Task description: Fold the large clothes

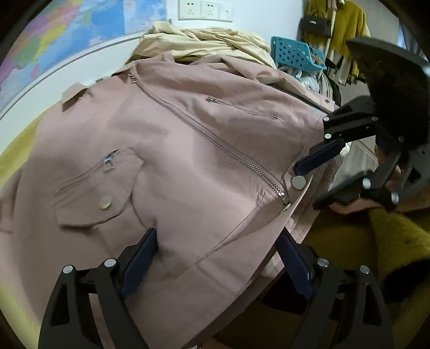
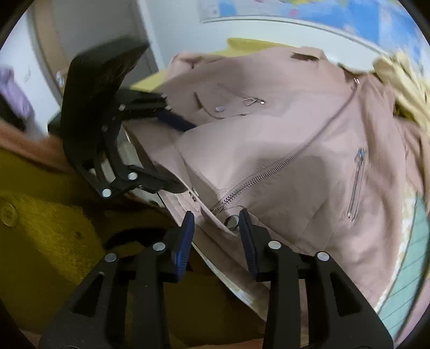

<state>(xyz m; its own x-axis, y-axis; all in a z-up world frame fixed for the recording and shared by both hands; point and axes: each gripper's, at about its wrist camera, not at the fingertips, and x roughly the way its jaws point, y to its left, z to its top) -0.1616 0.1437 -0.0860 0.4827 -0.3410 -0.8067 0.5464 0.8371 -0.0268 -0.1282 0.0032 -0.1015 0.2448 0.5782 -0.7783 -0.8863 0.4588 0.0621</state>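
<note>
A dusty-pink zip jacket (image 1: pixel 166 150) lies front up and spread flat over the table, its diagonal zip (image 1: pixel 215 142) done up and running to the hem. My left gripper (image 1: pixel 215 257) stands wide open over the near hem, fabric lying between its blue pads (image 1: pixel 139 257). My right gripper (image 2: pixel 216 231) is partly open at the hem corner. The silver snap (image 2: pixel 231 222) and the hem edge sit between its fingers, which do not press on them. In the left wrist view the right gripper (image 1: pixel 307 188) shows at the jacket's right edge. In the right wrist view the left gripper (image 2: pixel 188 157) shows further left along the hem.
A cream garment pile (image 1: pixel 204 40) lies behind the jacket, beside a blue perforated basket (image 1: pixel 293 53). A fuzzy mustard-yellow sleeve (image 1: pixel 397 241) fills the near right. A world map (image 1: pixel 67 35) hangs on the wall; clothes and a black bag (image 1: pixel 314 25) hang at the back right.
</note>
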